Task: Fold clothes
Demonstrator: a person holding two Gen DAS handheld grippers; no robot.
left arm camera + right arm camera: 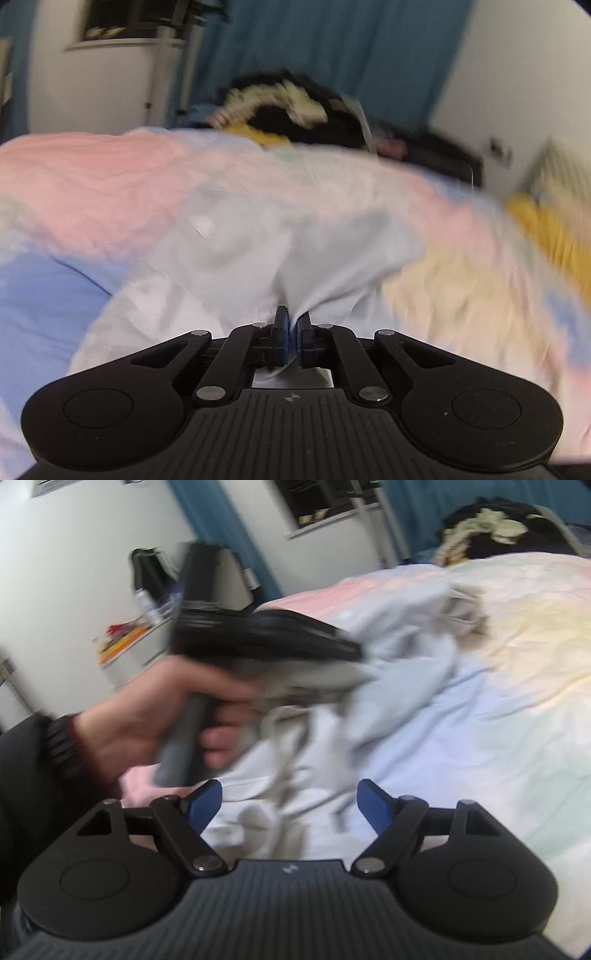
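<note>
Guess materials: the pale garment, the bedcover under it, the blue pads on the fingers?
Pale garment: thin woven cloth, probably cotton, matte; it bunches into soft folds where the left gripper pinches it.
Bedcover: soft fabric in pastel patches, matte, with fine wrinkles.
Blue pads on the right gripper: smooth, slight sheen; rubber or plastic, cannot tell which.

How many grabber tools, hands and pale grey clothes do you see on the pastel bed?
Grippers: 2, left gripper pinching the pale grey garment, right gripper open.
Hands: 1, the left hand.
Pale grey garments: 1.
Pastel bedspread: 1.
Total: 5
</note>
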